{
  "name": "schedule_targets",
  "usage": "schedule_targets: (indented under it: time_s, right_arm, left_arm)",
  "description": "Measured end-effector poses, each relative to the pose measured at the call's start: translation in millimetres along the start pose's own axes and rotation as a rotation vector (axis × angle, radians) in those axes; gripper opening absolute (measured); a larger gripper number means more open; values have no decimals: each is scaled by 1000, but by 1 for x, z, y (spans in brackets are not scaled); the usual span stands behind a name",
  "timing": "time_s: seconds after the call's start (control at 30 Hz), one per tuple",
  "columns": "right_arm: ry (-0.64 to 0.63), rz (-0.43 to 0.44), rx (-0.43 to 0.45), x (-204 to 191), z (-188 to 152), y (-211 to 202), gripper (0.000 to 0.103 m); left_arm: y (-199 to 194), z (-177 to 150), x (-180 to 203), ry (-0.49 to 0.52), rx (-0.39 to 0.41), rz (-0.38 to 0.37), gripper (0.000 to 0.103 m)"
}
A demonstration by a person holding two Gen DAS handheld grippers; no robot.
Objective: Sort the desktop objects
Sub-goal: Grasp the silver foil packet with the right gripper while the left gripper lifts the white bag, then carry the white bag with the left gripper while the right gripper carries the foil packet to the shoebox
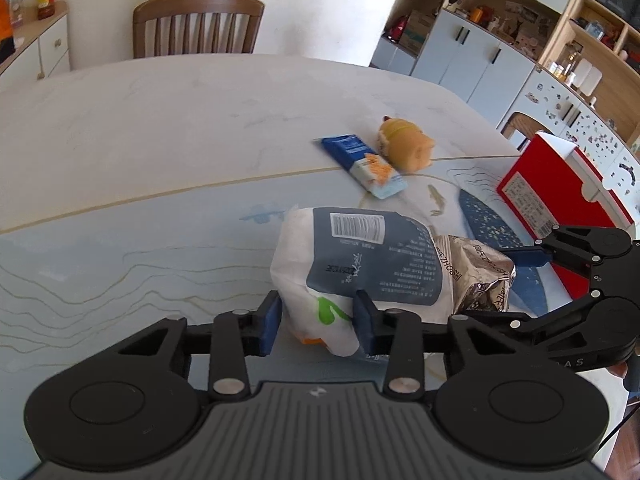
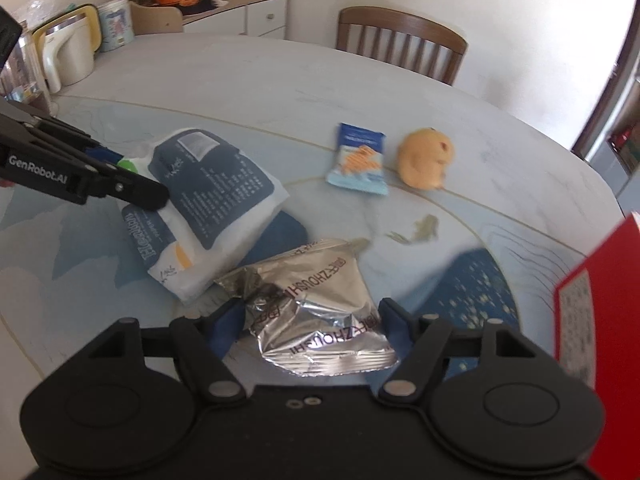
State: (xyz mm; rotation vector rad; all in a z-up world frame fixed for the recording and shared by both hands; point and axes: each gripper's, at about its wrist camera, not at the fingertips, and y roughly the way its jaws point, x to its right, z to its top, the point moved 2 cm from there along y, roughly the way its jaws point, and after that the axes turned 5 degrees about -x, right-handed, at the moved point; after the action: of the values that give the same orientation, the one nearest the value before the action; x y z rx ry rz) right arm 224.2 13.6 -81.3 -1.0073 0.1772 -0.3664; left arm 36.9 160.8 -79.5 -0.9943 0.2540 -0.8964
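Observation:
A white and dark-blue bag (image 1: 360,264) (image 2: 212,196) lies on the table, and my left gripper (image 1: 318,320) (image 2: 134,176) is shut on its near end, the blue pads pinching the white corner. Right beside it lies a crumpled silver foil pack (image 2: 316,312) (image 1: 476,272). My right gripper (image 2: 310,320) (image 1: 500,286) is shut on it, one pad against each side. Farther back lie a small blue snack packet (image 1: 362,164) (image 2: 358,160) and a tan plush hamster (image 1: 408,148) (image 2: 424,158), both untouched.
A red box (image 1: 560,196) (image 2: 592,320) stands at the table's right edge, close to my right gripper. A wooden chair (image 1: 198,24) (image 2: 400,52) is at the far side. A white kettle (image 2: 68,52) and tins stand at the far left of the table (image 1: 160,120).

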Motion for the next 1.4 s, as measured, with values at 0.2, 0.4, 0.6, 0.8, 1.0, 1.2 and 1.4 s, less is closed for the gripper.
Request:
schedule_targets:
  time_s: [0.2, 0.4, 0.6, 0.8, 1.0, 1.2, 1.4]
  right_arm:
    - [37, -32, 0, 12, -14, -11, 70]
    - [63, -54, 12, 19, -24, -24, 63]
    - [94, -79, 26, 24, -33, -35, 47]
    - [133, -89, 44, 28, -40, -47, 44]
    - [176, -108, 54, 30, -46, -60, 43]
    - [227, -113, 64, 34, -55, -75, 42]
    - [261, -130, 88, 37, -61, -94, 42]
  left_arm:
    - [-3, 0, 15, 26, 1, -21, 31]
    - [-7, -4, 26, 31, 5, -38, 28]
    - [-13, -6, 35, 31, 11, -44, 27]
    - [-20, -7, 44, 40, 18, -57, 24]
    - [-24, -8, 53, 50, 8, -86, 23]
    - [-28, -9, 65, 63, 1, -117, 22]
    - [-34, -6, 75, 66, 3, -153, 22]
